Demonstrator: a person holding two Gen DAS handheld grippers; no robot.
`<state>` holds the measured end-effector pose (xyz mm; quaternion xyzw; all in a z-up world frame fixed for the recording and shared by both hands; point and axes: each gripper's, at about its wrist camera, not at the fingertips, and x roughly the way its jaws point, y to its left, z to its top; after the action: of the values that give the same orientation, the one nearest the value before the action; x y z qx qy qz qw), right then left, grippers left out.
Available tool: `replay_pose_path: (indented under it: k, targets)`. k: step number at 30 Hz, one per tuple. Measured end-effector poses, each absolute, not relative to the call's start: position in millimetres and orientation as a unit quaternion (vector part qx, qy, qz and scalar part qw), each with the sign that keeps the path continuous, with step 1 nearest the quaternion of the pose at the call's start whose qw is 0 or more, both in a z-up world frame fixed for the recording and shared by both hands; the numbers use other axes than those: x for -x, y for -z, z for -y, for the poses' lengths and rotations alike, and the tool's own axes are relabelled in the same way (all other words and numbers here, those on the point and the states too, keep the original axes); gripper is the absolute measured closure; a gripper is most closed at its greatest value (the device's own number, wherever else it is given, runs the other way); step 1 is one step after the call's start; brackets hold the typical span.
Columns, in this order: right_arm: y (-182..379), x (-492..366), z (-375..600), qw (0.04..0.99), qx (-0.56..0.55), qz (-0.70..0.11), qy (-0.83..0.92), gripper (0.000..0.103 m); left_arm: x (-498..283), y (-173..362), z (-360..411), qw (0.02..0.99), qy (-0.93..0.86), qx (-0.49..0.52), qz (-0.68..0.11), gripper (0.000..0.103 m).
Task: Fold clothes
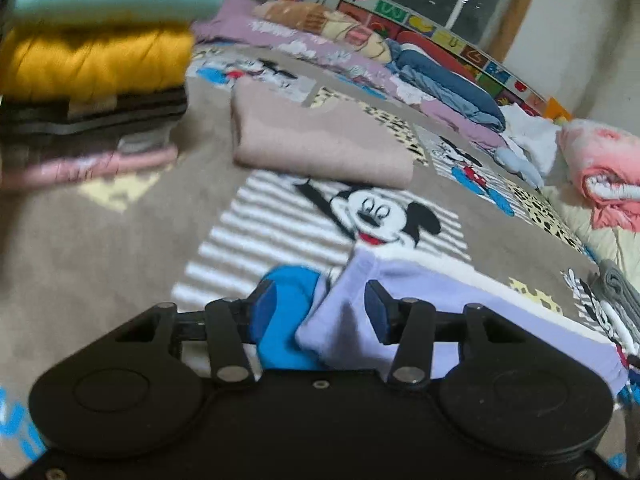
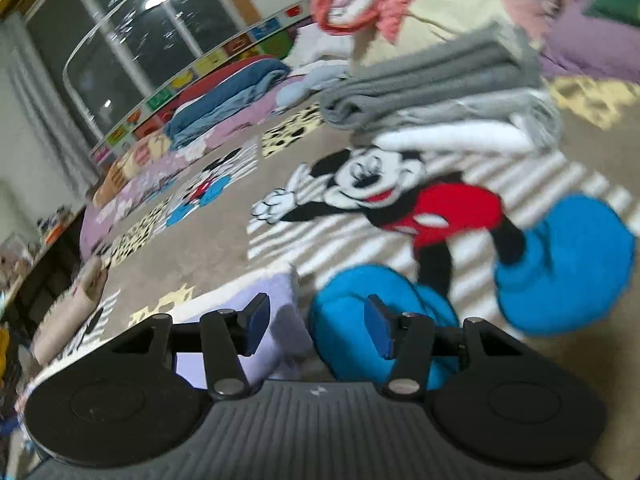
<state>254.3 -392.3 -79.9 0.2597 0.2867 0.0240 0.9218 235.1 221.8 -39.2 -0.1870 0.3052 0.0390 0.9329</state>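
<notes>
A light lavender garment (image 1: 460,300) with a white edge lies flat on the cartoon-mouse blanket (image 1: 100,248). In the left wrist view its near left corner reaches in between the fingers of my left gripper (image 1: 320,312). The jaws stand apart and the pads do not squeeze the cloth. In the right wrist view another corner of the lavender garment (image 2: 288,320) lies by the left finger of my right gripper (image 2: 316,324). That gripper is open too, with blue blanket print showing in the gap between its fingers.
A tall stack of folded clothes (image 1: 92,64) stands at the far left, with a folded beige garment (image 1: 316,140) beyond the lavender one. A grey and white folded pile (image 2: 440,92) sits ahead on the right. A coral quilt (image 1: 600,176) and rolled bedding (image 1: 440,76) line the far side.
</notes>
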Motion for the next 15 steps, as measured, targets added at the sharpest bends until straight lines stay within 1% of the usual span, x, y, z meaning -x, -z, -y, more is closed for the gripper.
replay_pose_path:
  k: [6,7,9,15]
  targets:
    - [74,-292,369,0.928,-0.186,-0.318,-0.061,0.05,-258,22,-213,0.938,-0.027,0.147,-0.313,0.056]
    - [75,-297,365,0.927,-0.18,-0.323,-0.066,0.05,-262,21,-210,0.938,-0.023,0.141,-0.316,0.053]
    - [79,-305,363,0.923,-0.18,-0.333,-0.072,0.05,-273,21,-204,0.937,-0.012,0.126,-0.325,0.05]
    - [86,-318,361,0.919,-0.183,-0.34,-0.082,0.05,-308,27,-179,0.934,0.009,0.048,-0.354,0.05]
